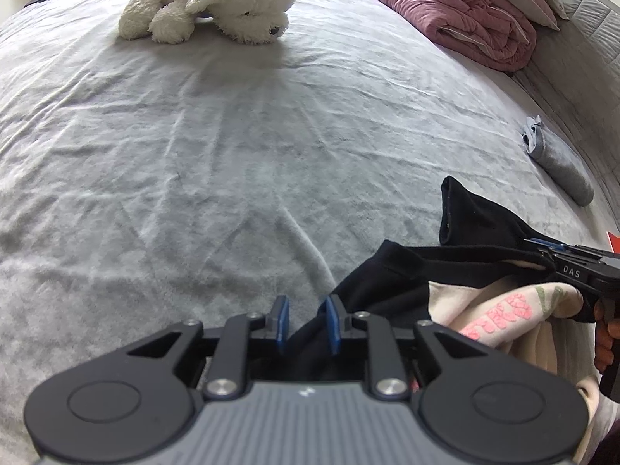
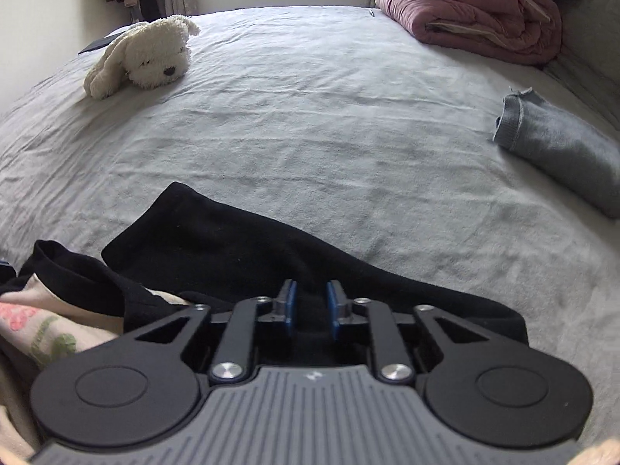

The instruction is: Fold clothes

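The black-and-cream sweatshirt is bunched at the near edge of the grey bedsheet. Black fabric is pinched by the left gripper and the right gripper. Judgement: both edges should be lifted together and spread flat.

- the black garment runs under the right gripper, so how much cloth sits between its pads is hidden.
- the cream shirt is cut off by the picture's lower right edge; its pink print is too crumpled to read.
- the pink quilt is cropped at the top.
- the grey folded cloth runs off the right edge.
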The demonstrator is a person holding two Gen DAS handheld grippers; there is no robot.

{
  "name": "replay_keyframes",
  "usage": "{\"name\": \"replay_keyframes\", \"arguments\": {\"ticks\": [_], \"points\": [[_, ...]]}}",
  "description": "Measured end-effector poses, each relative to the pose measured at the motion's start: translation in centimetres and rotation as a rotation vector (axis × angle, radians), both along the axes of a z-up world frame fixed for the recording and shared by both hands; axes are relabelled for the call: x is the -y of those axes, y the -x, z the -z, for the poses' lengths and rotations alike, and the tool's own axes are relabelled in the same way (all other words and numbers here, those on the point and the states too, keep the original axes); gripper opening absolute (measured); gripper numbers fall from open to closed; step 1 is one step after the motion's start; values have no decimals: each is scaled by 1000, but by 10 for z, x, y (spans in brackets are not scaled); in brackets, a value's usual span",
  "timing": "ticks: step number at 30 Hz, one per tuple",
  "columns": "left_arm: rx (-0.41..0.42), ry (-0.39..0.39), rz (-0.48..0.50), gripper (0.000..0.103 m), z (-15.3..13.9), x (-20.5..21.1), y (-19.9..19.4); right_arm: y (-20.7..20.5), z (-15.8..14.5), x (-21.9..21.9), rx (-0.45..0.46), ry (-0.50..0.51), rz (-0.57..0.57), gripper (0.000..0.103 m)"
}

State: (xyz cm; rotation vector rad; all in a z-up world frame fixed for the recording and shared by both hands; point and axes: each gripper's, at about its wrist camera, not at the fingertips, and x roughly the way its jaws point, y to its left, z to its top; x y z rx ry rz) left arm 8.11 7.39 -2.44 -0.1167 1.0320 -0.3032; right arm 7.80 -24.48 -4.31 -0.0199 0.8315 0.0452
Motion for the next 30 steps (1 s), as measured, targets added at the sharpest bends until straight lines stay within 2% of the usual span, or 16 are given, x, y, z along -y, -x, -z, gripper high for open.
{"name": "replay_keyframes", "arguments": {"ticks": [4,12,21,24,26,28,30], "points": [[3,9,-6,22,-2,-3,1,5,-8,2,31,15,19,3],[11,18,-7,22,-6,-5,5,27,-46,42,166,160,173,3],[17,17,-5,22,-9,-14,11,50,-48,96,132,174,322,4],[15,34,-8,22,-9,-17,12,57,-45,106,116,127,336,6],[17,50,-10,22,-10,-18,12,61,-46,107,116,77,323,16],[18,66,-12,22,-11,-18,12,64,-49,104,124,54,299,18],[24,69,-6,22,-11,-15,11,68,-54,98,141,43,267,27]]}}
